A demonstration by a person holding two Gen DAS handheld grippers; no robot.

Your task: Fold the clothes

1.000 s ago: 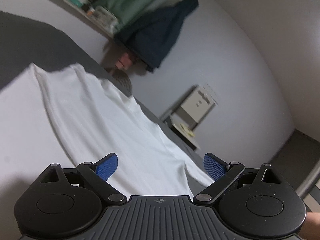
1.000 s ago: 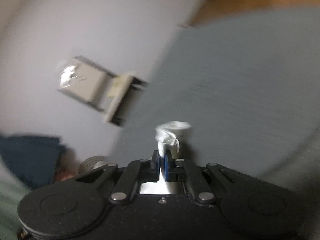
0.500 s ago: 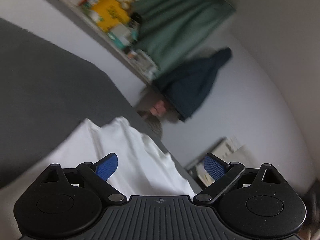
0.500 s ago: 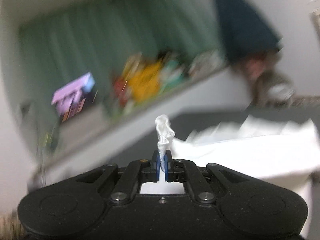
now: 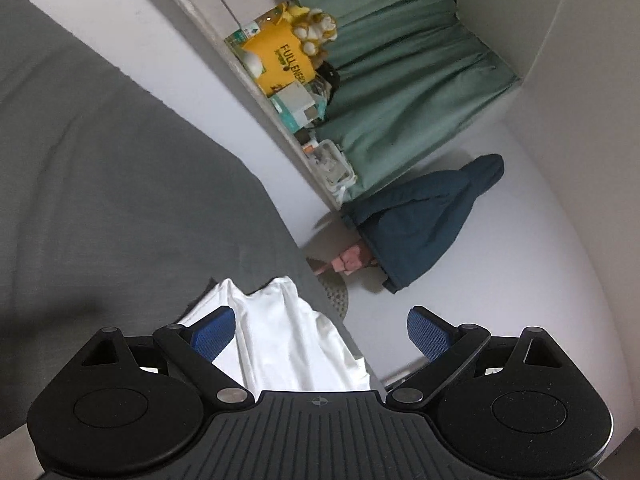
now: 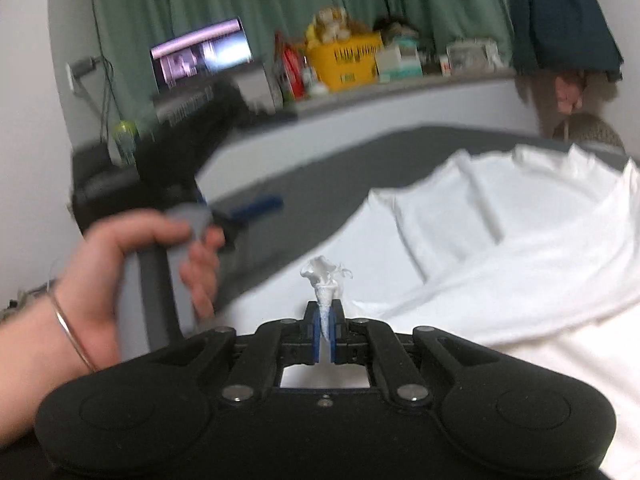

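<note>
On the ledge (image 6: 400, 92) behind the bed, a yellow basket (image 6: 346, 60) stands among boxes and bottles, with a pale plush toy (image 5: 314, 28) sitting in its top; what else it holds is too blurred to tell. Beside it lie a white-and-teal box (image 5: 296, 106) and a small clear tub (image 5: 334, 162), its contents unclear. The right gripper (image 6: 326, 330) has its blue pads squeezed nearly together on a pinch of the white garment (image 6: 500, 248), and a little twisted tuft of that cloth stands up just past the fingertips. From the pinch the fabric runs away to the right and spreads in soft folds over the grey bed cover (image 6: 320, 184), reaching close to the far edge of the bed. The left gripper (image 5: 320, 332) has its jaws spread wide with nothing between the pads (the two blue fingers are well apart). In the left wrist view the white garment lies below and ahead of that opening, its rumpled edge passing close behind the left-hand blue finger (image 5: 212, 332), though whether the pad touches the cloth cannot be told. In the right wrist view a hand (image 6: 132, 264) wearing a thin bracelet grips the grey handle of the left gripper, which is held over the grey cover to the left of the garment. A green curtain (image 5: 400, 80) hangs behind the ledge, and a dark blue jacket (image 5: 420, 220) hangs on the wall.
</note>
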